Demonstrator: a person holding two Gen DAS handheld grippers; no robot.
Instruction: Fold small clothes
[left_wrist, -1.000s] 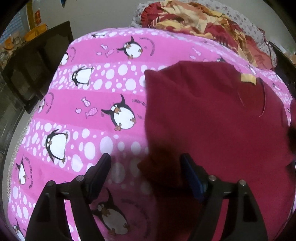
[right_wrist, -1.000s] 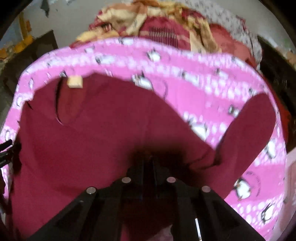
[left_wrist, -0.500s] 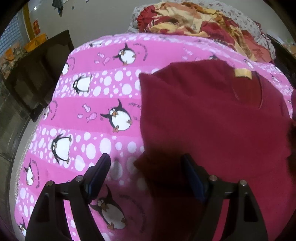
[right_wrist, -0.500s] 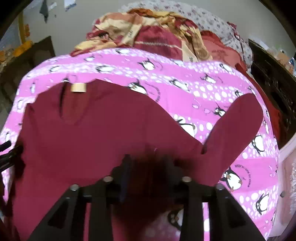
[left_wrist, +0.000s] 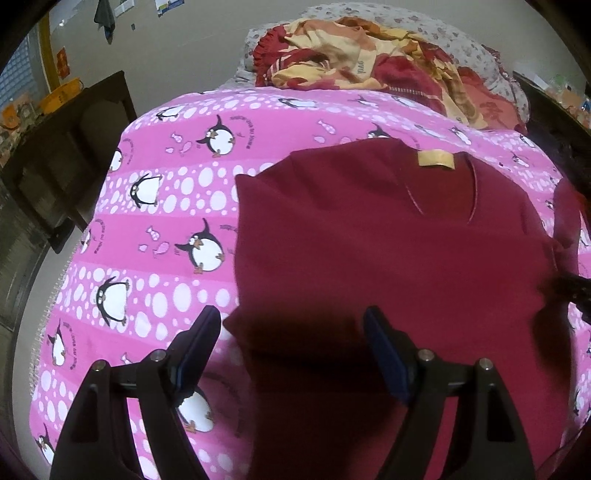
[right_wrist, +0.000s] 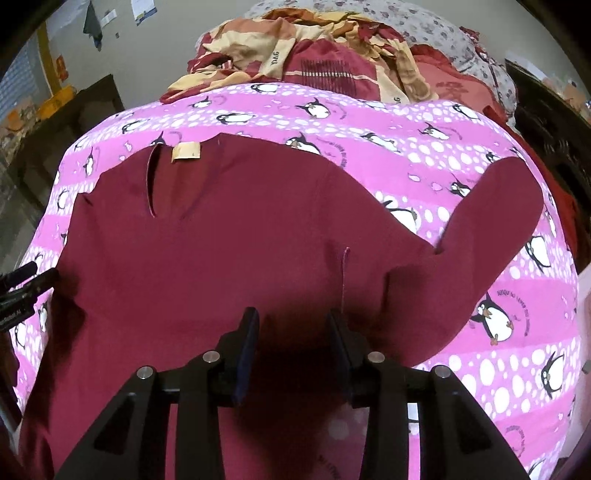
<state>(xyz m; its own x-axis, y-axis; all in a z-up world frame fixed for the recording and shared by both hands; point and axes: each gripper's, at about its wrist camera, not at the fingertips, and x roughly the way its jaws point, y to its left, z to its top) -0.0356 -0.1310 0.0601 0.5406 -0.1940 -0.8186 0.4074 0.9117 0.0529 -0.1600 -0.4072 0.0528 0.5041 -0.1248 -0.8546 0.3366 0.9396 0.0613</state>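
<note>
Shirt (right_wrist: 229, 258) flat on bed (left_wrist: 155, 206); both tongs, left (left_wrist: 291, 332) and right (right_wrist: 291, 332), gaping, empty. Next: fold right sleeve (right_wrist: 491, 229) in.

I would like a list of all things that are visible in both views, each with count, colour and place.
shirt: one, dark red, spread flat on the sheet, one sleeve out to the right
label: one, yellow, at the shirt's collar
sheet: one, pink with white dots and penguins, covers the bed
pile of cloth: one, red and cream, beyond the sheet's far edge
dark furniture: one piece, left of the bed
left tool: one, black, open, above the shirt's left edge
right tool: one, black, open, above the shirt
</note>
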